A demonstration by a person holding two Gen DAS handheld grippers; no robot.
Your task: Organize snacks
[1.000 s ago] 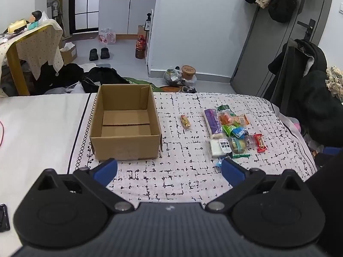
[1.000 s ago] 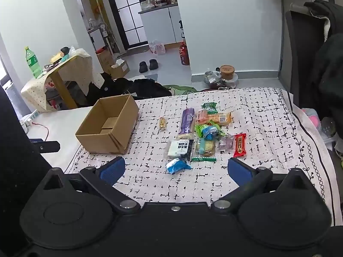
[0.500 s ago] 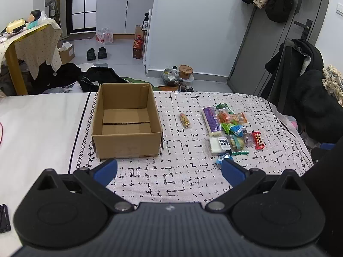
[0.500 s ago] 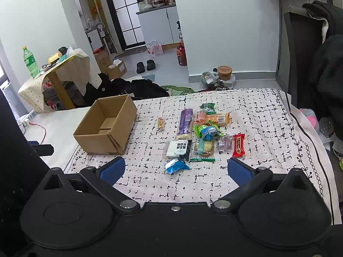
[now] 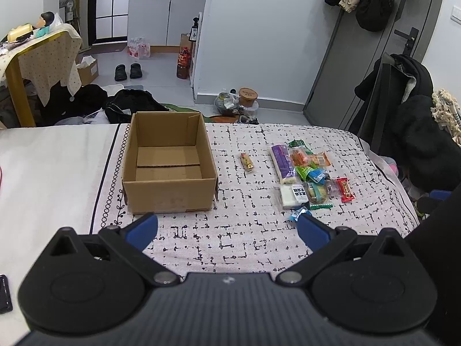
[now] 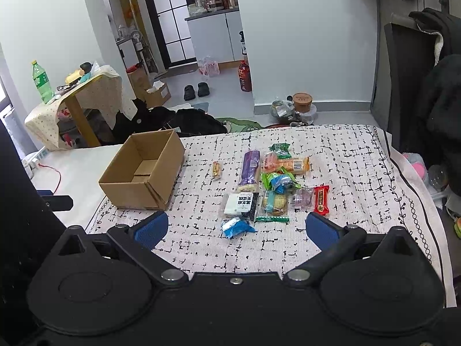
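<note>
Both tongs (image 5: 227, 227) (image 6: 236, 229) stayed wide, empty.

My left gripper (image 5: 227, 229) and right gripper (image 6: 236, 229) both hover level, blue fingers (image 5: 142, 229) spread wide, gripping nothing.

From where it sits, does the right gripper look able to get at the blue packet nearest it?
Probably yes. The right gripper is open and holds nothing, and the blue packet lies alone on the patterned cloth, just ahead between the jaws, with nothing on top of it.
</note>
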